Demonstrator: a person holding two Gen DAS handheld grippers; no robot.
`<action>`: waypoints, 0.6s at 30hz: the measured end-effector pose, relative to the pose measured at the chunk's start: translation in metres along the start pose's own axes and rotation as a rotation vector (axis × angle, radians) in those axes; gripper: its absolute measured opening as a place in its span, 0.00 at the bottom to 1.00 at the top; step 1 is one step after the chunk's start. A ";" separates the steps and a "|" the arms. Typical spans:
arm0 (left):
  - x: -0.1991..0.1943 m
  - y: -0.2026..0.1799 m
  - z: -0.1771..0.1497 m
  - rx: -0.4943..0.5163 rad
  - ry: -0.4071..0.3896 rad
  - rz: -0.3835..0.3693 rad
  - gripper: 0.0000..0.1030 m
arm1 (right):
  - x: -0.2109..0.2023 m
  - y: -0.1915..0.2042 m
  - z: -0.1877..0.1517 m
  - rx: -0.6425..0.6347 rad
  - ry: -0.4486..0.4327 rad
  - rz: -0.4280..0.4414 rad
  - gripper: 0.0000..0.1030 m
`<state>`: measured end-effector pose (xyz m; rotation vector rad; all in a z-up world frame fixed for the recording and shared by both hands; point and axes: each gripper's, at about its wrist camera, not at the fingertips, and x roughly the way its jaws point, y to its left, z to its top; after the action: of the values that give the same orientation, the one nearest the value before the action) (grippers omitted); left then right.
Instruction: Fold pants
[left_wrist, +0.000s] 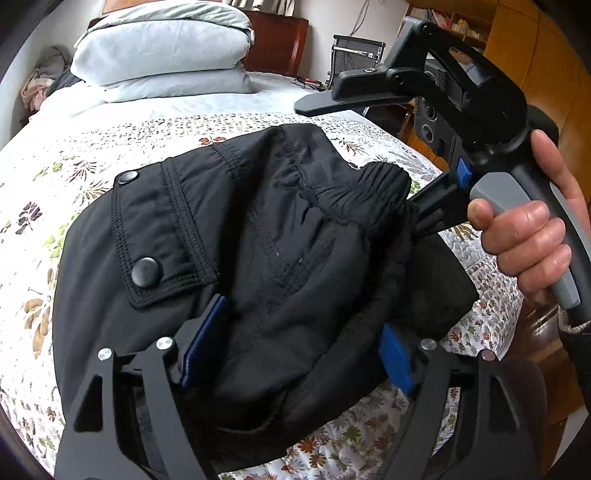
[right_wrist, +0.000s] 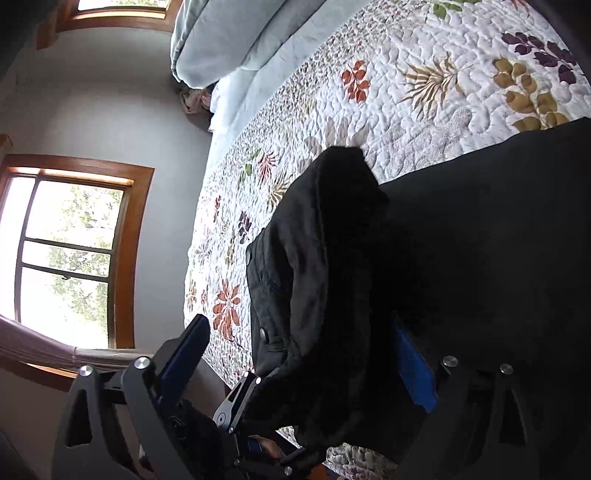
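Observation:
Black pants (left_wrist: 236, 236) with snap-button pockets lie bunched on the floral quilt (left_wrist: 92, 166). My left gripper (left_wrist: 299, 350) sits over the near edge of the pants, its blue pads (left_wrist: 397, 358) wide apart with thick cloth between them. My right gripper (left_wrist: 439, 206), held by a hand, pushes into the elastic waistband (left_wrist: 373, 188) at the right. In the right wrist view its gripper (right_wrist: 299, 354) stands wide open with black pants (right_wrist: 332, 277) draped between the blue pads (right_wrist: 413, 369). The left gripper's tip (right_wrist: 236, 402) shows below.
Folded light-blue bedding (left_wrist: 159, 48) is stacked at the head of the bed by a wooden headboard (left_wrist: 280, 40). A wooden cabinet (left_wrist: 535, 55) stands at the right. Windows (right_wrist: 70, 254) line the wall beyond the bed's far side.

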<state>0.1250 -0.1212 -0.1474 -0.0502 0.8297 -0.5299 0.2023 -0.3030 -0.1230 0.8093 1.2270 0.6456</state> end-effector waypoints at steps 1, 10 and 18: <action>0.000 0.000 0.000 -0.001 0.001 -0.002 0.74 | 0.002 0.001 -0.001 -0.003 0.006 -0.006 0.92; -0.007 0.005 -0.002 -0.029 0.008 -0.020 0.87 | 0.014 0.005 -0.005 -0.043 0.044 -0.058 0.79; -0.050 0.047 -0.009 -0.172 0.007 -0.014 0.94 | 0.020 0.006 -0.011 -0.062 0.055 -0.103 0.60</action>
<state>0.1107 -0.0552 -0.1308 -0.2122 0.8809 -0.4711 0.1964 -0.2817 -0.1304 0.6759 1.2840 0.6232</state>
